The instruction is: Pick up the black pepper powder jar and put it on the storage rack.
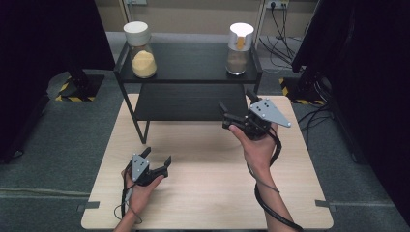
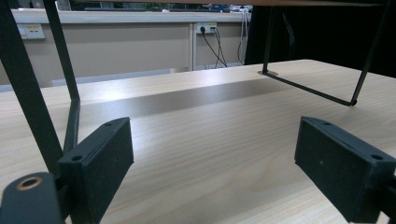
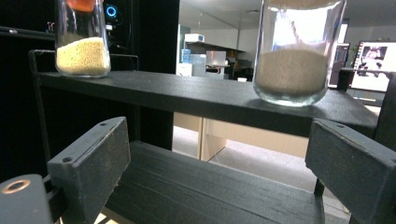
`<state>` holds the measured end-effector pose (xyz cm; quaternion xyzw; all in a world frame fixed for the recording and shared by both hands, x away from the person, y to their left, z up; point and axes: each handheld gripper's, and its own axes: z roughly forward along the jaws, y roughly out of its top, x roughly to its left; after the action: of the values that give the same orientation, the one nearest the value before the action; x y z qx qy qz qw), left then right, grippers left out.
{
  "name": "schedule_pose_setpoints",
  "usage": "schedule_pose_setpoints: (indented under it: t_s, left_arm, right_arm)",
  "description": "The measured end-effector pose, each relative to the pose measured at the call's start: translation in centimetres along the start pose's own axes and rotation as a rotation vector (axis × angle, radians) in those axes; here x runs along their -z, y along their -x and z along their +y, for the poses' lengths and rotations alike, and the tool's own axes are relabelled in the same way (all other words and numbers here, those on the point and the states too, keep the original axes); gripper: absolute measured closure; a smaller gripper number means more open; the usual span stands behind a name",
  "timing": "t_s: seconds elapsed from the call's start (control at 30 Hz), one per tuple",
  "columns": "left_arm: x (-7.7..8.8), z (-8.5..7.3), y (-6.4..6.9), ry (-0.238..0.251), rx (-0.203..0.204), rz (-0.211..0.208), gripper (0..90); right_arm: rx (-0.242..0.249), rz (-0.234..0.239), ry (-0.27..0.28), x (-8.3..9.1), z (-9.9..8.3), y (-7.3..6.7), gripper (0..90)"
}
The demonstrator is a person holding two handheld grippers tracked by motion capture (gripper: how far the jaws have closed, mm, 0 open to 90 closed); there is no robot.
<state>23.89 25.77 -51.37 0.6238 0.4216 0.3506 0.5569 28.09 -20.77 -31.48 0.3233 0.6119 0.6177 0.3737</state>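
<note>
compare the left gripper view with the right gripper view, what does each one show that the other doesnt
The left gripper view looks low across the wooden table past the shelf's thin black legs, to a wall with sockets. The right gripper view faces the black shelf, with the jar of yellow grains and the jar of pale brown grains on its top board. Both share two open black jaws with nothing between them: the left gripper and the right gripper.
</note>
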Motion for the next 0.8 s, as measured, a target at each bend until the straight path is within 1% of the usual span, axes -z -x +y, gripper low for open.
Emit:
schedule_pose_setpoints:
  t_s: [0.8]
  left_arm:
    - [0.0, 0.0, 0.0, 0.0, 0.0, 0.0, 11.3]
  right_arm:
    - [-0.006, -0.006, -0.047, 1.7, -2.9, 0.0, 6.9]
